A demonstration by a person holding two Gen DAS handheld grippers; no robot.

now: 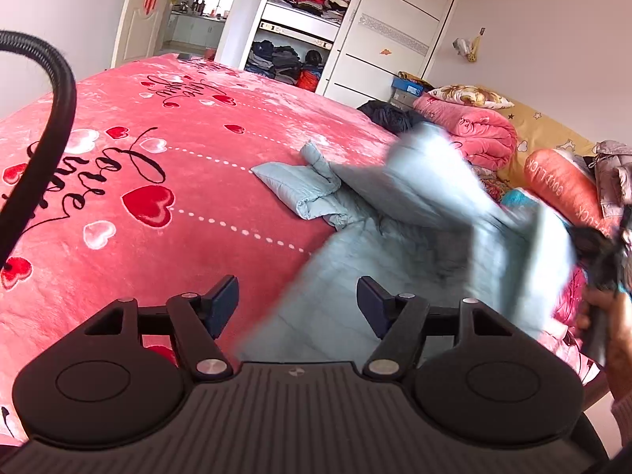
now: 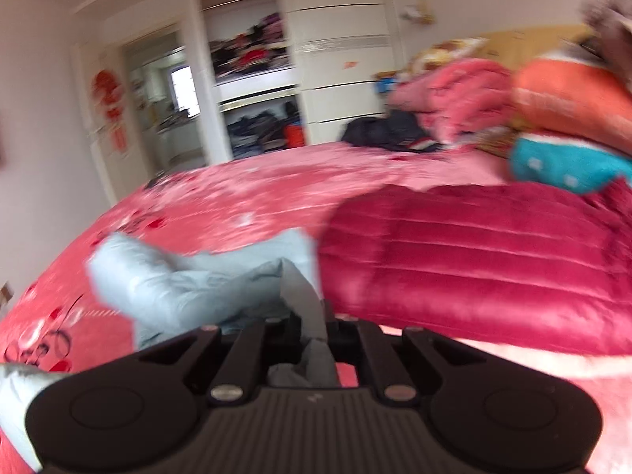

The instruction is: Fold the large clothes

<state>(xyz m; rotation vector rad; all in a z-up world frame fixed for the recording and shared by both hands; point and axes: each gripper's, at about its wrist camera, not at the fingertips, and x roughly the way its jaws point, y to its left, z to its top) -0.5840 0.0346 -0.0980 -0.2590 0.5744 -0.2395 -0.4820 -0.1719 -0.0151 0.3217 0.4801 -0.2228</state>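
A pale blue quilted jacket [image 1: 414, 205] lies across the pink heart-print blanket [image 1: 158, 158], with one sleeve [image 1: 300, 189] folded to the left. My left gripper [image 1: 298, 292] is open just above the jacket's near part, and nothing sits between its blue pads. At the right edge of the left wrist view, my blurred right gripper [image 1: 600, 252] holds a raised part of the jacket. In the right wrist view the right gripper [image 2: 312, 316] is shut on a fold of the pale blue jacket [image 2: 177, 280], which trails off to the left.
A dark red down jacket [image 2: 474, 260] lies on the bed to the right of the blue one. Folded pink quilts [image 1: 470, 126], an orange pillow [image 1: 561, 185] and dark clothes [image 1: 387, 114] crowd the head of the bed. A black cable [image 1: 51, 118] arcs at left. An open wardrobe [image 1: 304, 12] stands behind.
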